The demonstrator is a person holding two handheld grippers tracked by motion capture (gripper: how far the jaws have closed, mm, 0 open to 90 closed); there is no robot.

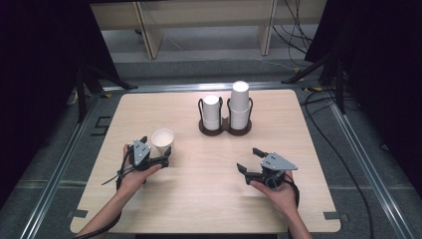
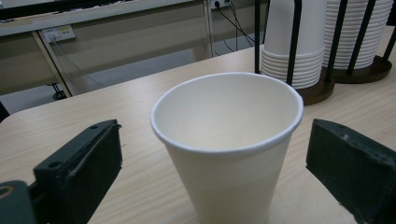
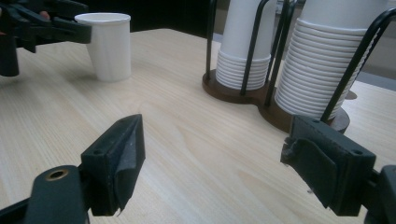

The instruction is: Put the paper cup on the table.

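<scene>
Here, plain white paper cup (image 2: pixel 227 140), unmarked; stacked cups (image 1: pixel 239 107) unprinted

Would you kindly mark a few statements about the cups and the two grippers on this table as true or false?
1. The single paper cup stands upright on the table. True.
2. The left gripper is clamped on that cup. False: its jaws stand apart on either side of the cup, with gaps showing in the left gripper view.
3. The cup holder carries two stacks, and the right stack is taller than the left stack. True.
4. The right gripper holds a cup. False: its jaws are wide open over bare wood, with nothing between them.
5. The single cup is lying on its side. False: it stands with its mouth up.
</scene>
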